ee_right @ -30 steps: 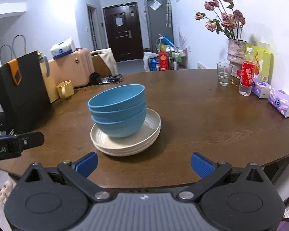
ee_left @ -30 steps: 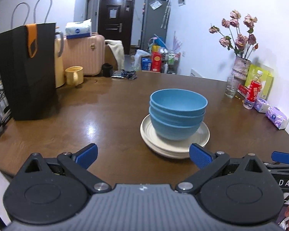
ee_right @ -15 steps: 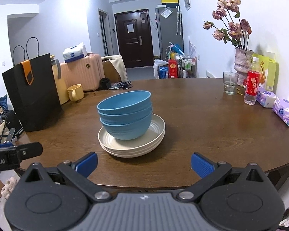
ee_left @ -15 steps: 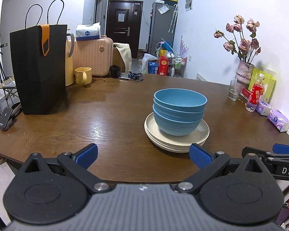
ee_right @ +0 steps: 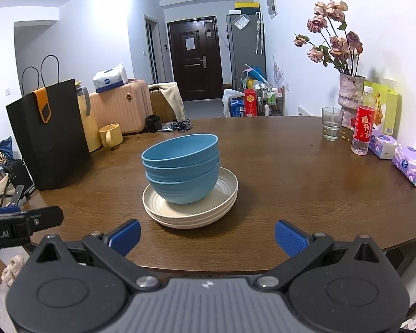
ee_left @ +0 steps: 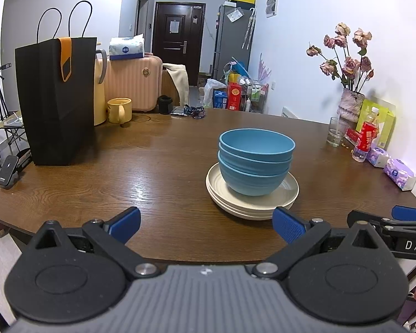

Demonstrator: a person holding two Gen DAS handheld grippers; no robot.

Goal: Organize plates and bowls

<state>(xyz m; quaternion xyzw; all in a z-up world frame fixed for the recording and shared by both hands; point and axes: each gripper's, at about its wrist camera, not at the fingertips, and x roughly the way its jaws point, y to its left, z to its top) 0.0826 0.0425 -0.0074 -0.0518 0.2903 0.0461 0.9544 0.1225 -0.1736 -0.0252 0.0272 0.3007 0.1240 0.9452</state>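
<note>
1. Seemingly done: three blue bowls (ee_left: pixel 256 161) nest on the cream plates (ee_left: pixel 252 194), near the bench (ee_left: pixel 152 166) front edge.
2. Left gripper (ee_left: pixel 206 222) and right gripper (ee_right: pixel 208 236) gape wide, empty.
3. Next calls only for withdrawal.

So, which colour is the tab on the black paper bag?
Orange, on the black paper bag; clearest in the left wrist view.

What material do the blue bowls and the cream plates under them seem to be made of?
Blue bowls: probably matte plastic or plant-fibre composite; flat colour, thin rims, no sharp glare. Cream plates: likely the same, slightly satin; soft sheen on ridged rings. Ceramic cannot be ruled out.
</note>
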